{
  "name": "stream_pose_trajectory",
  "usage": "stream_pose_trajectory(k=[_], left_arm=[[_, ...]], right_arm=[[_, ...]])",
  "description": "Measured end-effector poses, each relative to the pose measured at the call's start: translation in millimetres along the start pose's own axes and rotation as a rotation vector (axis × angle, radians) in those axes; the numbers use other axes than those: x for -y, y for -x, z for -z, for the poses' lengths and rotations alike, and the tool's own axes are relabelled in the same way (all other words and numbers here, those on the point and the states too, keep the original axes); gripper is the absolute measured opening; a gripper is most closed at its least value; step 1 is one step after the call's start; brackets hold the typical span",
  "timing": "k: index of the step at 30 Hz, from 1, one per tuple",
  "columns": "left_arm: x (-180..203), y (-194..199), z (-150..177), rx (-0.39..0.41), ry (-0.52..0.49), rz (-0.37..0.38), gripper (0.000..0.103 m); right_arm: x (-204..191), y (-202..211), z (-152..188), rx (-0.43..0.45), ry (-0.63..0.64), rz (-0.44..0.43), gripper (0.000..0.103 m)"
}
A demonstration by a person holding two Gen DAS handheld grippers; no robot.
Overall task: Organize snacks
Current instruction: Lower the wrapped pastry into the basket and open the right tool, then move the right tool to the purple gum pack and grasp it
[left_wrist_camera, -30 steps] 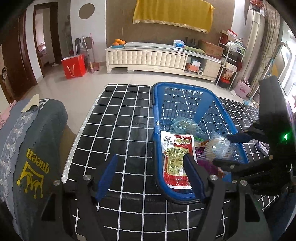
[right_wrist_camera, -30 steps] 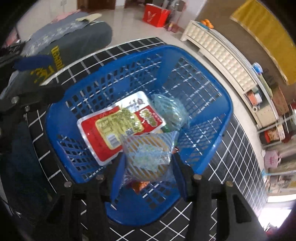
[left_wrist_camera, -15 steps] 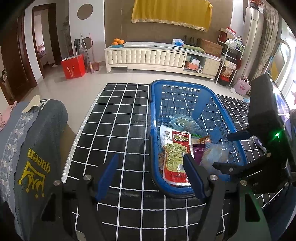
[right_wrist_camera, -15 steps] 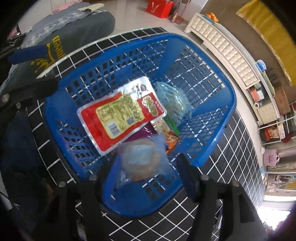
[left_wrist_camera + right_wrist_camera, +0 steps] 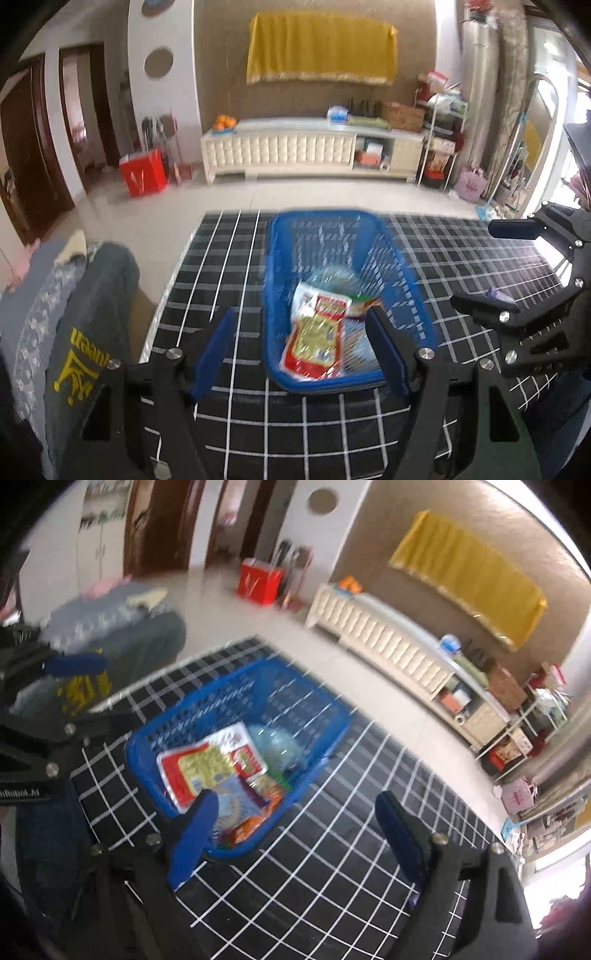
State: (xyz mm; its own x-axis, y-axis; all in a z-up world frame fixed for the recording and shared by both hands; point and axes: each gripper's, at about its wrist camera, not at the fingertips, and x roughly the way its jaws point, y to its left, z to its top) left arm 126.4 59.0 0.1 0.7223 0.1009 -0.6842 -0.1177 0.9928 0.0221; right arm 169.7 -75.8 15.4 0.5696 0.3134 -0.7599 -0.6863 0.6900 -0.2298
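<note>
Both views motion-blurred, right wrist worse. Print on red packet point(image 5: 314, 339) unreadable in either view. Clear bag point(image 5: 277, 742) behind it: contents smeared, can't tell what's inside. Lower snacks in blue basket point(image 5: 413, 295) mostly covered by the red packet; only scraps of purple and orange wrapper point(image 5: 255, 823) show. Right tongs' point(image 5: 295, 834) left finger point(image 5: 192, 834) hides the basket's near corner. Left tongs' point(image 5: 303, 354) right finger point(image 5: 388, 350) covers the basket's near right part. Small purple item point(image 5: 496, 294) on the surface point(image 5: 236, 295): too small to identify. Right tongs are cut off by the left-wrist frame edge. Shelf clutter too small to name.
</note>
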Motion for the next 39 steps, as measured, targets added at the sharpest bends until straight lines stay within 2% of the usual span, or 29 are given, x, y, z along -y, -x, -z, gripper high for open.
stream_pose_trajectory(k=[7, 14, 20, 22, 23, 28, 30, 34, 39], left_arm=[[53.3, 35.7, -10.3, 0.11, -0.109, 0.017, 0.071], [99.3, 39.8, -19.3, 0.116, -0.159, 0.116, 0.071], [137.1, 41.6, -19.6, 0.192, -0.199, 0.133, 0.071], [153.3, 39.6, -19.3, 0.207, -0.219, 0.145, 0.074], [163.1, 35.8, -18.9, 0.2, -0.234, 0.145, 0.084], [205.3, 17.0, -12.8, 0.162, -0.308, 0.159, 0.092], [217.9, 9.0, -9.8, 0.142, -0.307, 0.187, 0.103], [239.5, -13.7, -4.4, 0.079, -0.283, 0.238, 0.103], [264.1, -39.0, 2.7, 0.016, -0.282, 0.244, 0.103]], right_arm=[[43.9, 46.1, 22.3, 0.103, -0.152, 0.003, 0.09], [76.6, 79.5, 55.7, 0.172, -0.271, 0.029, 0.091], [103.7, 88.0, 89.1, 0.156, -0.328, 0.079, 0.098], [114.0, 88.2, 100.0, 0.148, -0.354, 0.086, 0.102], [119.0, 89.0, 105.5, 0.145, -0.364, 0.091, 0.103], [142.5, 88.5, 137.4, 0.127, -0.399, 0.131, 0.103], [152.3, 83.5, 150.3, 0.098, -0.406, 0.14, 0.103], [168.0, 74.3, 173.1, 0.051, -0.427, 0.152, 0.103], [192.2, 61.7, 199.3, 0.011, -0.46, 0.153, 0.103]])
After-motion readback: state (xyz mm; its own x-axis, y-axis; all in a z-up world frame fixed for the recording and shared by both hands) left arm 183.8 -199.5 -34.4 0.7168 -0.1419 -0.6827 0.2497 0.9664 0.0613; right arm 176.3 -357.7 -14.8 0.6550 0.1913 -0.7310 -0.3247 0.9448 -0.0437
